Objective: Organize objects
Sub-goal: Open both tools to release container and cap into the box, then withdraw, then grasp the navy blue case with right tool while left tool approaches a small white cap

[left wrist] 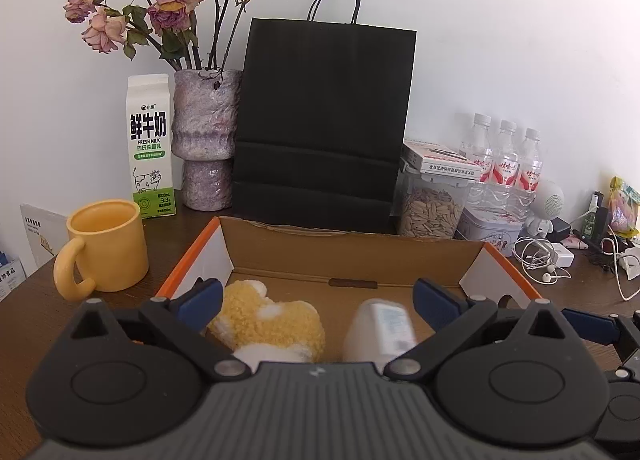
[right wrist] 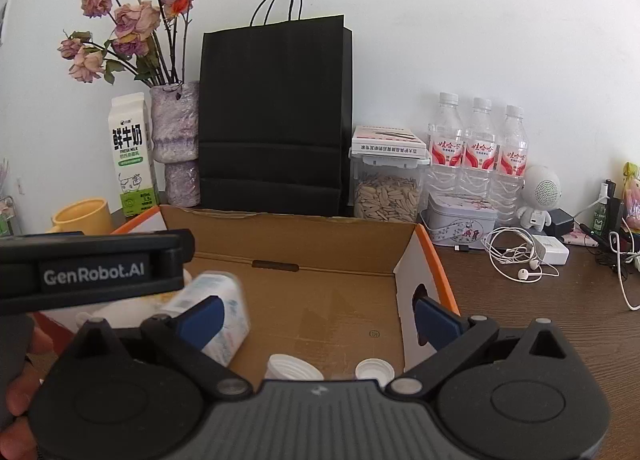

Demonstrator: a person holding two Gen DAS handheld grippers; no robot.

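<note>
Hovering over open cardboard box [left wrist: 352, 256]: left hand-held gripper [left wrist: 318, 302], fingers spread wide, holding nothing. Below it, yellow plush toy [left wrist: 272, 326] and white bottle [left wrist: 380, 330] on box floor. Right hand-held gripper [right wrist: 318, 314], likewise spread and unloaded, bare cardboard ahead; two white caps [right wrist: 294, 368] near its base, seen only in right view. Yellow mug [left wrist: 106, 246] left on tabletop [left wrist: 24, 300].
</note>
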